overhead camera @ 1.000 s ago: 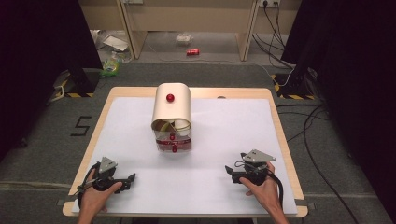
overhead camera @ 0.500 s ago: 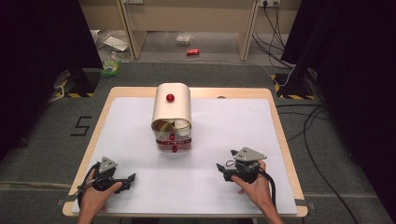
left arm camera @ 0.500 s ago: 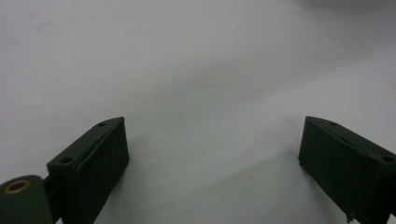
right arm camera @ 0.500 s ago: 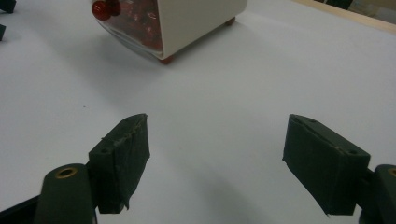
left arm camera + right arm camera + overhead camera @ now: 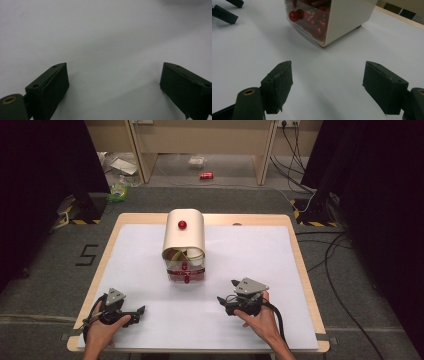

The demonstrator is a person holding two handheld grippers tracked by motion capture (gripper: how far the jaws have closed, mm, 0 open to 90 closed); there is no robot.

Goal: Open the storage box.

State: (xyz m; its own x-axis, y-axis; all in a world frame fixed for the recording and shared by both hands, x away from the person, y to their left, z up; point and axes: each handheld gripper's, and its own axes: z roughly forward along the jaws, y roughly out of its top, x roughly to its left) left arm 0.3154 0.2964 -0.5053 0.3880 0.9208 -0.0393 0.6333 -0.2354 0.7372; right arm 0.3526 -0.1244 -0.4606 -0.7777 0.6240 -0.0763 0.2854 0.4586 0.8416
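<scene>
A cream box [image 5: 184, 237] with a rounded roll-top lid and a red knob [image 5: 182, 224] stands at the table's middle. Its clear front [image 5: 186, 272] shows red contents and two small red knobs. My right gripper [image 5: 226, 291] lies low on the white sheet, right of and nearer than the box, pointing at it. Its jaws are open and have just been closing a little, with nothing between them. In the right gripper view the box [image 5: 347, 17] sits ahead of the right gripper [image 5: 327, 80]. My left gripper [image 5: 140, 314] rests open at the front left, over bare sheet [image 5: 113, 80].
A white sheet [image 5: 250, 255] covers the wooden table [image 5: 299, 265]. The left gripper's jaws [image 5: 227, 10] show far off in the right gripper view. Cables [image 5: 325, 265] trail on the grey floor to the right, and litter lies beyond the table.
My right gripper has slid left and a little forward across the sheet, toward the box's front. The left gripper and the box have stayed where they were.
</scene>
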